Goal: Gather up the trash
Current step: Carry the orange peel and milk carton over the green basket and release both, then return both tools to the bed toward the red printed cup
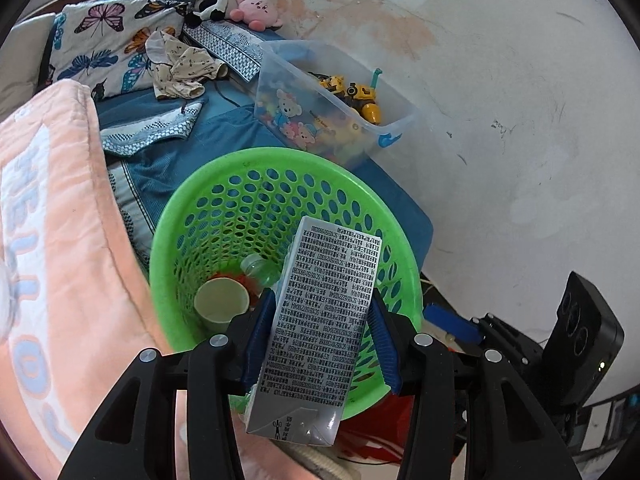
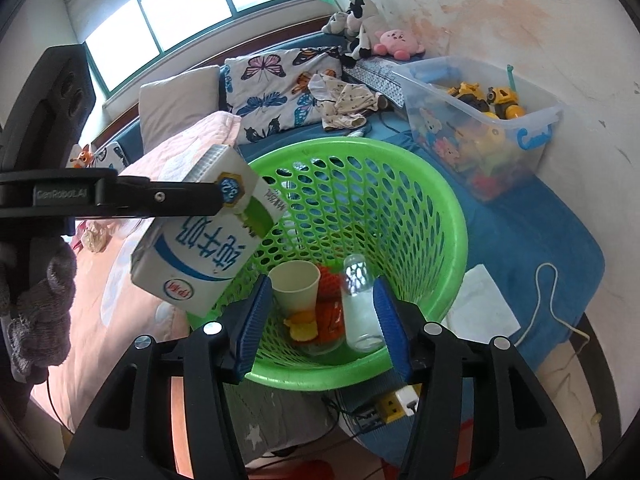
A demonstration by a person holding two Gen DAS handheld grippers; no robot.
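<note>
Gripping a milk carton (image 1: pixel 320 320) in the left claw (image 1: pixel 318 344), blue pads pressing both its sides, hanging tilted over the near rim of the green perforated basket (image 1: pixel 192 216) sitting on the bed (image 2: pixel 532 236). Spreading the right claw (image 2: pixel 324 324) wide and holding nothing, above a paper cup (image 2: pixel 295 285), a clear bottle (image 2: pixel 360 304) and orange wrappers (image 2: pixel 330 304) lying inside the basket.

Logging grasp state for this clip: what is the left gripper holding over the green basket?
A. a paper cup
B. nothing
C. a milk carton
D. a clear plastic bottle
C: the left gripper has its fingers clamped on the milk carton above the green basket; cup and bottle already lie inside.
</note>
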